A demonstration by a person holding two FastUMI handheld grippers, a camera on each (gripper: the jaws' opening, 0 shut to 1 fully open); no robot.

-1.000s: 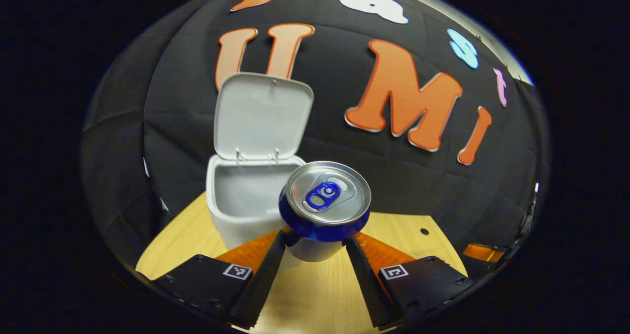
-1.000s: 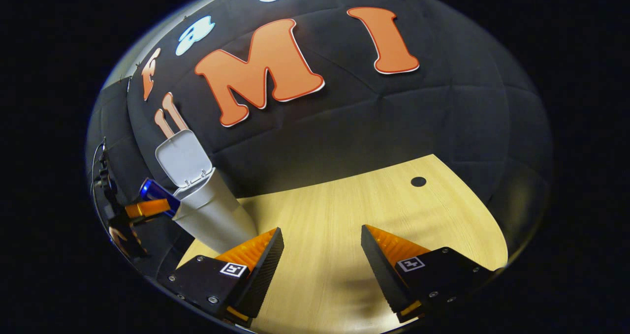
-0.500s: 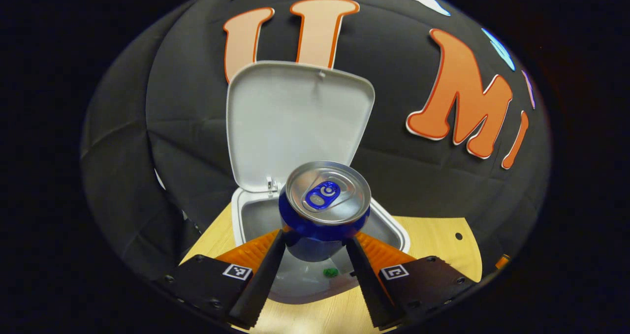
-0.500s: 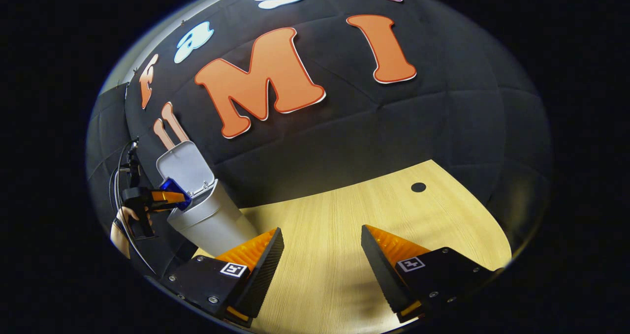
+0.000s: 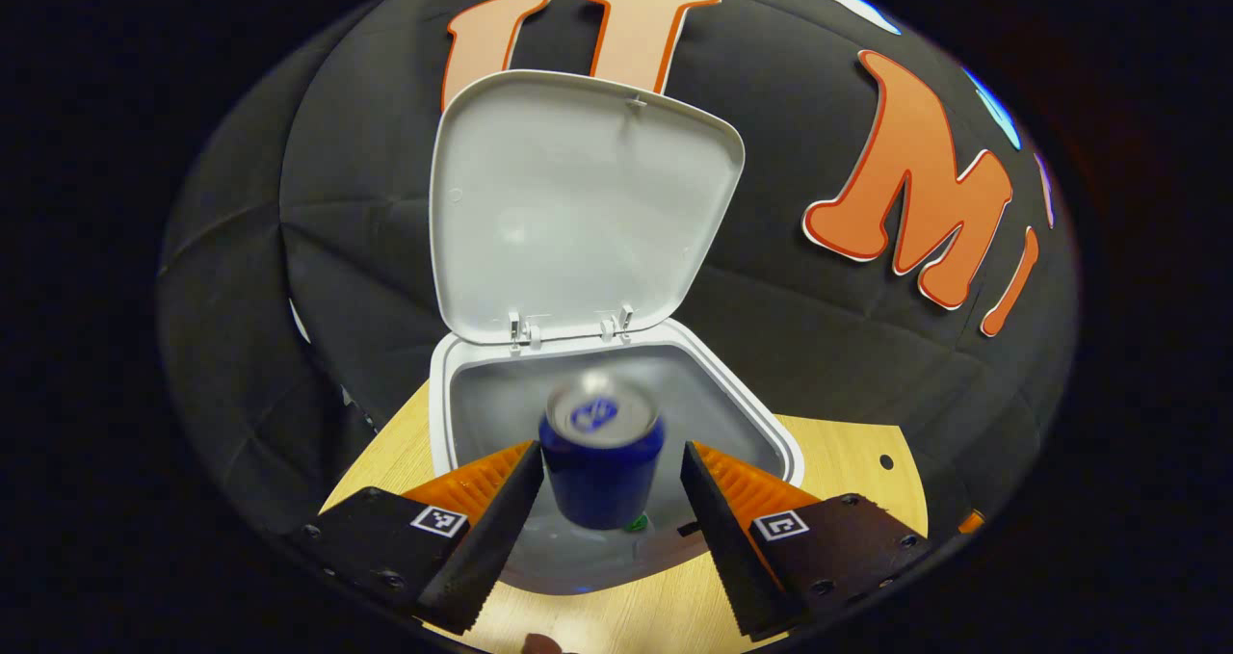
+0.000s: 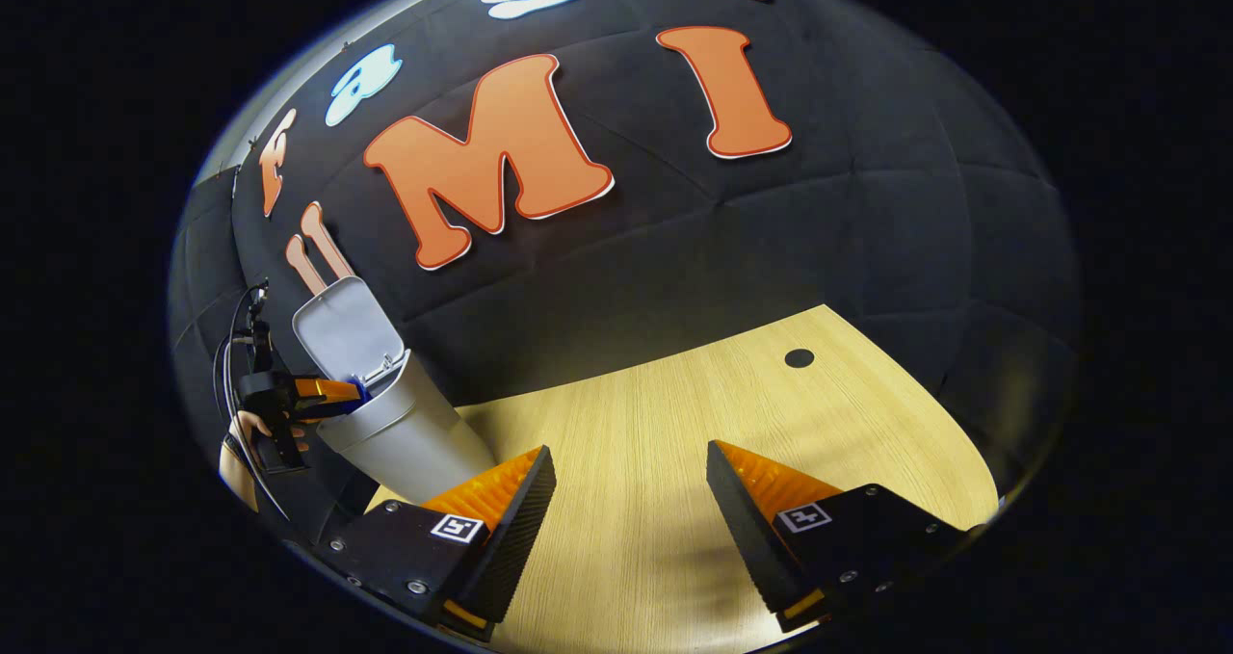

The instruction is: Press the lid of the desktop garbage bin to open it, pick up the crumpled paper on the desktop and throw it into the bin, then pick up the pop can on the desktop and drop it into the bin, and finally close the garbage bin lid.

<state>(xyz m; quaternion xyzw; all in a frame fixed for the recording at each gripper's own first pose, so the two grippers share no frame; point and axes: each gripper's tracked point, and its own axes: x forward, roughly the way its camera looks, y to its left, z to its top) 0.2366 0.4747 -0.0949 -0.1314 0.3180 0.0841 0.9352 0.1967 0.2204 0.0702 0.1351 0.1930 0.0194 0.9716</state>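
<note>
The white desktop bin [image 5: 441, 413] stands open, its lid [image 5: 578, 201] tipped up and back on its hinges. A blue pop can [image 5: 602, 466] with a silver top is blurred, upright, and lower inside the bin mouth. It sits between the fingers of my left gripper [image 5: 610, 454], which is open with gaps on both sides of the can. In the right gripper view the bin [image 6: 409, 432] and lid [image 6: 347, 331] are far left, with the left gripper [image 6: 323, 391] at the rim. My right gripper [image 6: 628, 454] hangs open over bare table.
A light wooden table [image 6: 674, 423] with a small dark hole [image 6: 799, 357] spreads ahead of the right gripper. A hand [image 6: 246, 428] holds the left gripper at the far left. Black booth wall stands close behind the bin. A small green speck [image 5: 633, 522] lies in the bin.
The left gripper moved in over the bin mouth and opened. The can left its fingers and has sunk into the bin. The right gripper barely shifted.
</note>
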